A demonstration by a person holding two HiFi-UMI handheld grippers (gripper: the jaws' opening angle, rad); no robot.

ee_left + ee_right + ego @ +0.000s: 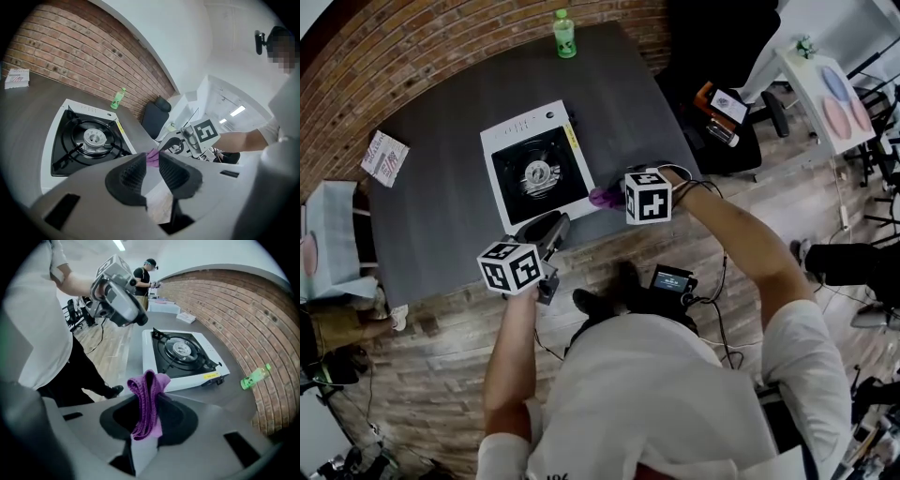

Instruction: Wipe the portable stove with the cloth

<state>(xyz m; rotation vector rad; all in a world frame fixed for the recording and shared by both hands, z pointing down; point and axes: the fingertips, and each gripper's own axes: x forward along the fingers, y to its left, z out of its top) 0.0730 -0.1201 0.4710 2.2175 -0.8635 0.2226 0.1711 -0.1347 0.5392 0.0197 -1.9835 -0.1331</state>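
Cloth (145, 380), purple, folded fabric: soft, light, limp by look. Clamped mid-fold in right gripper (150, 401), at 4 o'clock of white portable stove (534, 164), head view. Grip judged adequate. Left gripper (151, 159): jaws narrowly parted, empty.

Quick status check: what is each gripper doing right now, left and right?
Left gripper: open, nothing between its jaws.
Right gripper: closed, holding the purple cloth.

Even, dim-ish indoor light; ceiling strips glare; fisheye edges dark w/ vignette; jaws blurred.
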